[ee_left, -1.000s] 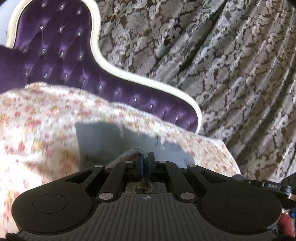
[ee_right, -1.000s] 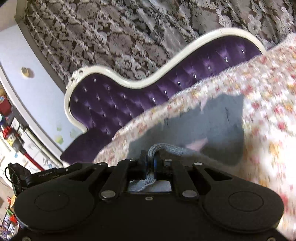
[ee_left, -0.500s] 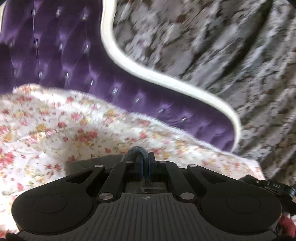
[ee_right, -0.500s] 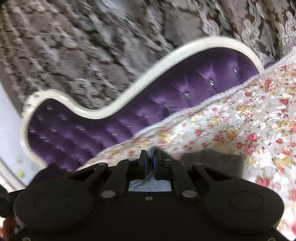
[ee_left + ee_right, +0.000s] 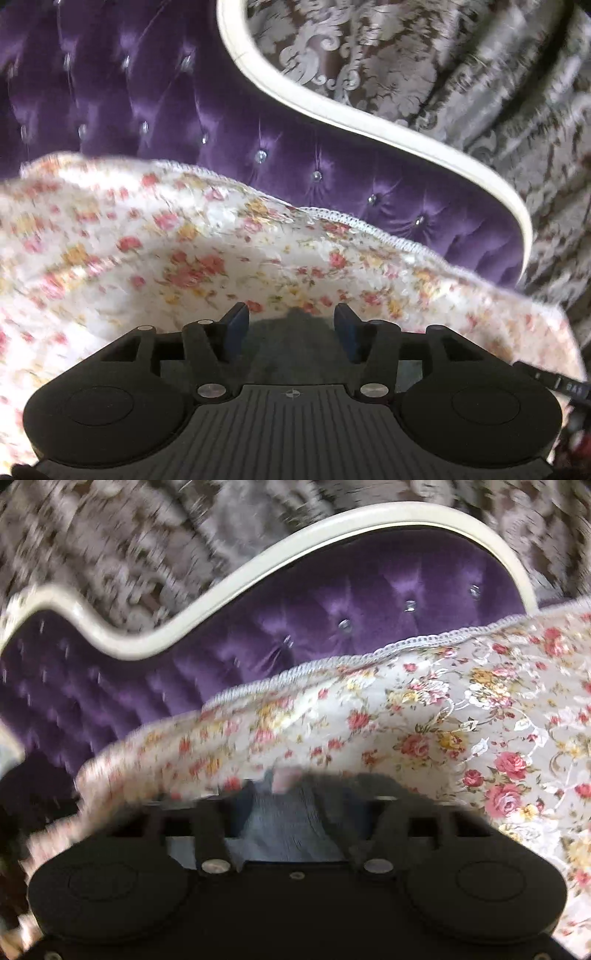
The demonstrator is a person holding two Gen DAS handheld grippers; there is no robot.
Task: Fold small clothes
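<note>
Partial white lettering "DA" on black strap (image 5: 561, 386); rest unreadable.

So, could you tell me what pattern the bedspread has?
The bedspread is white with pink and yellow roses; right wrist view is clearest.

Bedspread (image 5: 192, 236): white w/ pink & yellow roses. Headboard (image 5: 155, 110): purple tufted velvet, cream frame. Curtain (image 5: 461, 74): brown-grey damask. Garment (image 5: 288, 823): grey. Fingers (image 5: 236, 326): blue pads.

Headboard (image 5: 258, 155) — glossy purple tufted velvet with a smooth cream frame; bedspread (image 5: 461, 716) is floral woven cloth; curtain (image 5: 443, 74) — shiny damask; grey garment (image 5: 288, 823) looks soft, matt.
</note>
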